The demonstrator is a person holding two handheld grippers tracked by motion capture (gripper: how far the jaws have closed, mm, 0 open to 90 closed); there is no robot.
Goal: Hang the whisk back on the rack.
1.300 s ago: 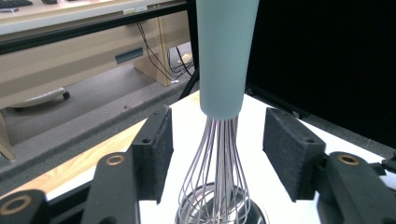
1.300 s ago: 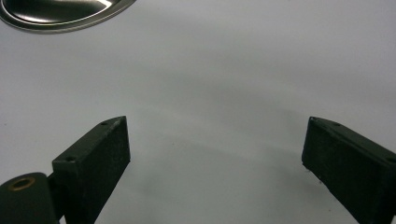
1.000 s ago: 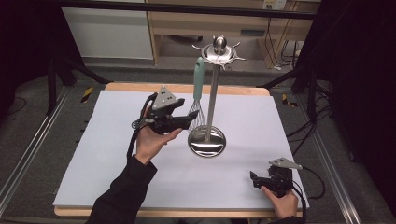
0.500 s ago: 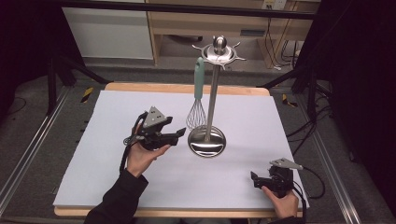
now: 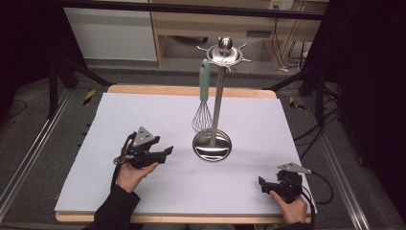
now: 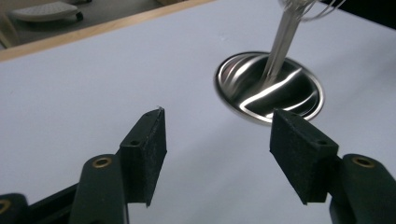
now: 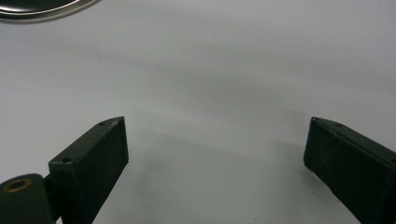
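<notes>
No readable writing on the whisk (image 5: 203,100) or stand (image 5: 212,145).

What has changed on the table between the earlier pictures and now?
The left tool, open and empty, has drawn back from the hanging whisk and sunk toward the white tabletop. The whisk, the utensil stand and the open right tool kept their places.

- This looks like a lab for recordings, not a home.
- The table (image 5: 143,91) with a white sheet stands between metal rails (image 5: 28,158) on grey carpet.
- Loose cables (image 5: 330,129) and black curtains (image 5: 368,72) surround it.
</notes>
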